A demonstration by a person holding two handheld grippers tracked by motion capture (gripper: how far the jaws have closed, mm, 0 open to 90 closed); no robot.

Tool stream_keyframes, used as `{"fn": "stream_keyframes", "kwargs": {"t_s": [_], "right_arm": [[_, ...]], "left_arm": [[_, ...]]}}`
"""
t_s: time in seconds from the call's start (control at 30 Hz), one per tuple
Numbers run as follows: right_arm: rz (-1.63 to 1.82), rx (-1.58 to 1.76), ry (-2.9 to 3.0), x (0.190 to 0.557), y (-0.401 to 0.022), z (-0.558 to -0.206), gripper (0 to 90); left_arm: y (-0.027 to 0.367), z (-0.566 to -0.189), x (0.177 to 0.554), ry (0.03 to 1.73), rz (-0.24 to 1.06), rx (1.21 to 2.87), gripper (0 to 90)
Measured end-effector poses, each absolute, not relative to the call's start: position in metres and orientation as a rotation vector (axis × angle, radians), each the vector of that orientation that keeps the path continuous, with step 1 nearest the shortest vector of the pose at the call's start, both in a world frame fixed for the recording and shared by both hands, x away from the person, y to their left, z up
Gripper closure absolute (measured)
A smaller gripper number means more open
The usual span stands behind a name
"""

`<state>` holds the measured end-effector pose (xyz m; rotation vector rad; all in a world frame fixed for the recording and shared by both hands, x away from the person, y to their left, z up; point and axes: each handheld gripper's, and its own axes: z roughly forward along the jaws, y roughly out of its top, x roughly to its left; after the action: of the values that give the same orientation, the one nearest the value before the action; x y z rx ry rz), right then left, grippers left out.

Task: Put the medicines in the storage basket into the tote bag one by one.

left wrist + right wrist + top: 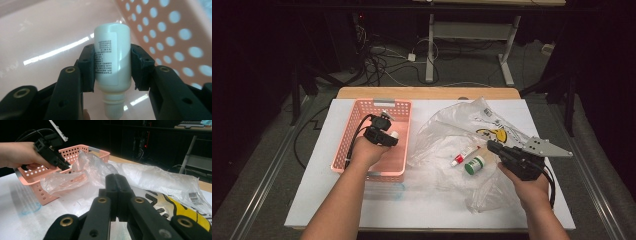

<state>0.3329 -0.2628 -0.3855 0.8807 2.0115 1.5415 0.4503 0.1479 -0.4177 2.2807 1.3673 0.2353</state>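
Note:
My left gripper (388, 134) hangs inside the pink perforated basket (362, 105), shut on a white bottle (395, 134). In the left gripper view its black pads (86, 65) press both sides of the labelled bottle (112, 60), cap toward the camera, above the basket floor (50, 30). My right gripper (490, 146) rests on the clear plastic bag (462, 125) at the right. Its jaws (117, 180) are shut together with nothing between them. A small tube with a red cap (463, 156) and a green-capped jar (474, 165) lie on the bag just left of it.
The white table top (312, 185) has a wooden strip along its far edge (427, 93). A clear bluish piece (384, 189) lies at the basket's near side. The crumpled bag (155, 177) with yellow print spreads between the basket (75, 152) and the right edge.

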Motion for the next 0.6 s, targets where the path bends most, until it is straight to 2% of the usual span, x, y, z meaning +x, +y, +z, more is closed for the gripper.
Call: {"fn": "stream_keyframes", "kwargs": {"t_s": [0.6], "right_arm": [[1.542, 0.877, 2.009, 0.332, -0.262, -0.385, 90.0]], "left_arm": [[0.153, -0.395, 0.396, 1.173, 0.327, 2.120, 58.2]]}}
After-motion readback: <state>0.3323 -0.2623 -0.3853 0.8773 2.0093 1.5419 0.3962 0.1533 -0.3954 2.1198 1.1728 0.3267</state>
